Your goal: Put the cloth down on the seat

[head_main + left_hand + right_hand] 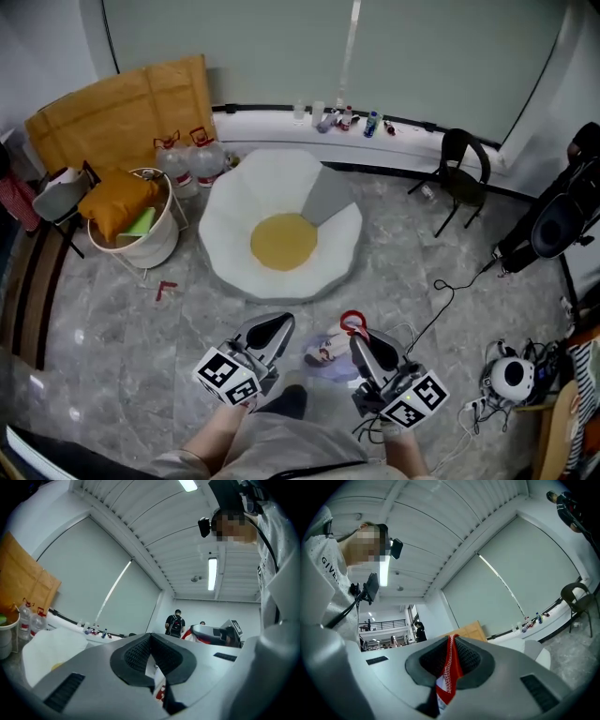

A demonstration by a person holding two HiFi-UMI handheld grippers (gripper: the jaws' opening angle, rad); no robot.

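A white, egg-shaped floor seat with a round yellow centre lies in the middle of the marble floor. It also shows low at the left of the left gripper view and at the right of the right gripper view. A white and red printed cloth hangs between both grippers, close to my body and short of the seat. My left gripper is shut on one edge of the cloth. My right gripper is shut on a red edge of it.
Left of the seat stand a white bucket with orange cloth, two water bottles and cardboard. A black chair is at the right rear. Black gear, cables and a white round device lie on the right.
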